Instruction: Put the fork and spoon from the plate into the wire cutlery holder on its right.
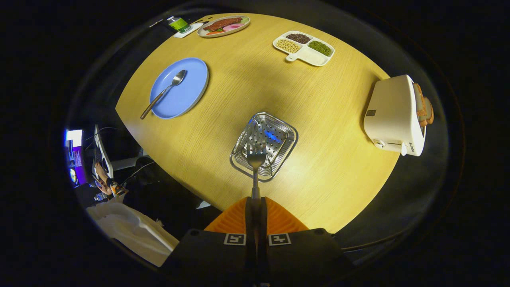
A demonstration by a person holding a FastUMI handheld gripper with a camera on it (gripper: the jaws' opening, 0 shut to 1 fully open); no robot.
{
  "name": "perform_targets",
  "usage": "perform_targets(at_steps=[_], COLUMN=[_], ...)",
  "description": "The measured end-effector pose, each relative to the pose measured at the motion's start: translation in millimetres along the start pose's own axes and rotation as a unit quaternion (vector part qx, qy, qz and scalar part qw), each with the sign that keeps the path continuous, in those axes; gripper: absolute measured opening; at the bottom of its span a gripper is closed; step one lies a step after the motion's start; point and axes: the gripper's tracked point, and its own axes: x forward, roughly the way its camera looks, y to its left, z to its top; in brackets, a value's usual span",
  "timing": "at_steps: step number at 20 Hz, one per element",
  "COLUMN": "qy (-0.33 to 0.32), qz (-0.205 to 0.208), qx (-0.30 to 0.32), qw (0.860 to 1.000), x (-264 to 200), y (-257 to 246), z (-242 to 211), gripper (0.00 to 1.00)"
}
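Gripper (255, 207) clamped on steel fork (255, 159), tines over square perforated wire cutlery holder (279, 123); drop next. Then steel spoon (165, 92) on round blue plate (191, 79).

fork (255, 159) clamped between closed fingers (239, 217), tines over the wire cutlery holder (279, 133) just ahead; its mouth is open. bare worktop (247, 79) between holder and blue plate (187, 89) beyond-left. toaster (394, 115) stands well right; divided tray (314, 57) far beyond.
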Motion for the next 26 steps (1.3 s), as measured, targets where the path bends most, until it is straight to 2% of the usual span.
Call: perform_targets(at_steps=[6,12,20,26], qy=[0.06,0.083,0.149,0.122], qz=[-0.007,-0.008,-0.007,-0.005], qx=[-0.017,-0.025,-0.03,-0.035], qw=[0.998,0.996,0.988,0.992], x=[9.4,11.3,22.8,20.3], y=[-16.8,-20.5,-24.9,-19.5], z=[-0.9,-3.1,-2.9,17.5], gripper=[0.07,0.07,0.08,0.16])
